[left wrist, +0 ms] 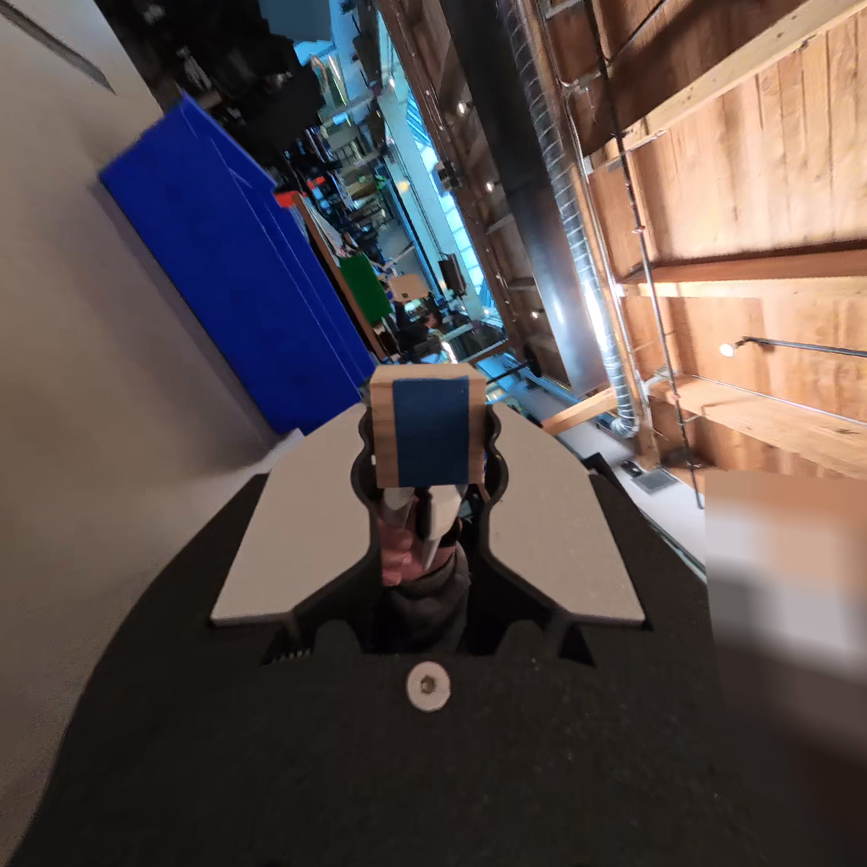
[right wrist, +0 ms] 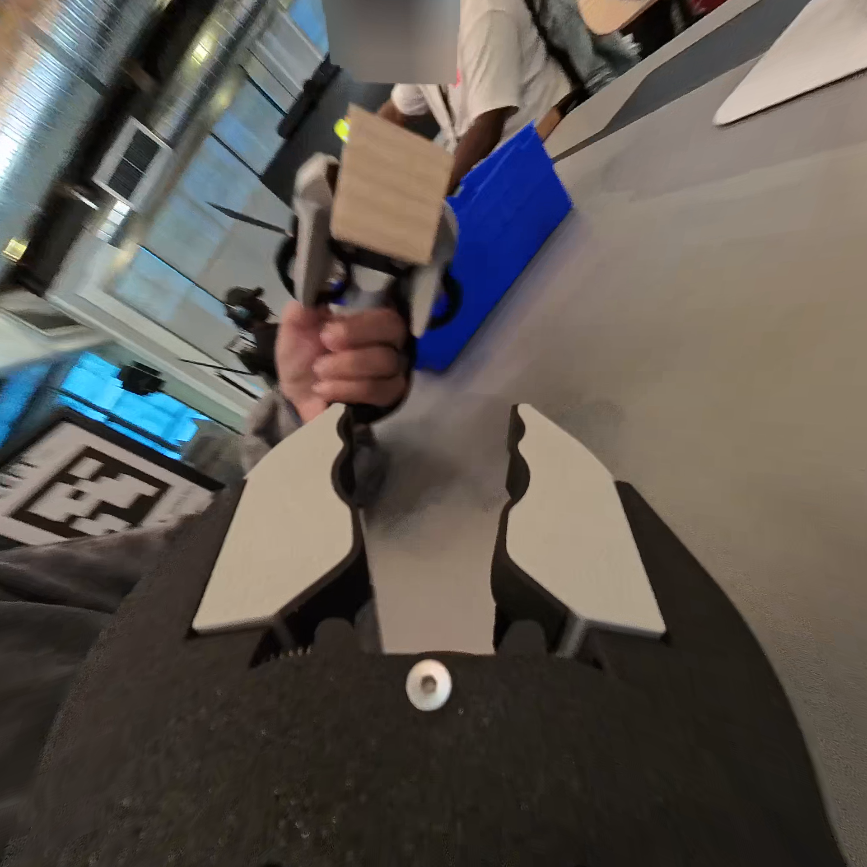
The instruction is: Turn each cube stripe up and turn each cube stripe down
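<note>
In the left wrist view my left gripper is shut on a wooden cube and holds it in the air. The cube's blue stripe faces the camera. Below the cube, parts of the right gripper's white fingers and a hand show between my fingers. In the right wrist view my right gripper is open and empty over the grey table. Farther off there, the left gripper holds the same cube with plain wood faces toward this camera. A hand grips its handle.
A blue bin stands on the table behind the held cube; it also shows in the left wrist view. A white mat lies at the table's far side. A person in a white shirt stands beyond the table. A black-and-white marker board is at the left.
</note>
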Demonstrator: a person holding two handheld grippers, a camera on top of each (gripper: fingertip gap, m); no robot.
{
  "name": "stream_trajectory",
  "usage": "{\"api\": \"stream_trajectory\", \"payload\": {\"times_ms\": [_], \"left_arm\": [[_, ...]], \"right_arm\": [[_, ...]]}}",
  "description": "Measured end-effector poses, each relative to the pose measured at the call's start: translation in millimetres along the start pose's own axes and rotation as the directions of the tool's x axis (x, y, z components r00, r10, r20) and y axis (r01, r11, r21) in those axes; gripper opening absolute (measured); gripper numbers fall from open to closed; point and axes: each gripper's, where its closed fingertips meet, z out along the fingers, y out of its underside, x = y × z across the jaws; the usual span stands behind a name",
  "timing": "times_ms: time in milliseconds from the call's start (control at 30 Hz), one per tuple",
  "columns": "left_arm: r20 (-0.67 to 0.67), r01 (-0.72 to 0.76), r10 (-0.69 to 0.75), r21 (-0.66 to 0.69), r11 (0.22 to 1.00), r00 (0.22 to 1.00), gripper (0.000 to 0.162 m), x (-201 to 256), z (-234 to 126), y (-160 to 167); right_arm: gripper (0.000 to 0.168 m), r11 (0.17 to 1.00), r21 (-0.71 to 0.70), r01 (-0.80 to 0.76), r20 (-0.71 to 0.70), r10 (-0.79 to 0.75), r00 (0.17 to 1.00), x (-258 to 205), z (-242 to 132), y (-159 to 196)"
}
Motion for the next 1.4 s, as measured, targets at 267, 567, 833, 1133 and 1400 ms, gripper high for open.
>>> {"api": "stream_trajectory", "payload": {"times_ms": [267,567,833,1133,1400], "left_arm": [[0.046,-0.01,0.011,-0.025,1.0,0.999,0.043,-15.3,-1.4,8.3],[0.095,-0.024,0.029,-0.05,0.998,0.995,0.043,-25.8,-0.9,15.4],[0.082,0.024,-0.016,-0.1,0.995,0.997,0.044,-26.4,3.2,22.7],[0.445,-0.315,0.403,-0.262,0.912,0.8,0.074,-46.2,-62.8,55.2],[0.538,-0.505,0.613,-0.355,0.787,0.578,0.067,-37.4,-90.3,81.7]], "right_arm": [[0.065,0.924,0.004,-0.382,0.181,0.375,0.909,-1.9,26.5,-34.9],[0.052,0.913,-0.009,-0.408,0.226,0.399,0.889,0.7,52.1,-38.1],[0.045,0.938,-0.035,-0.344,0.204,0.344,0.917,-0.1,48.1,-35.8],[0.045,0.951,0.001,-0.308,0.192,0.302,0.934,-3.3,34.8,-45.6],[0.045,0.991,0.076,-0.112,0.044,0.109,0.993,-13.2,-6.0,-82.2]]}}
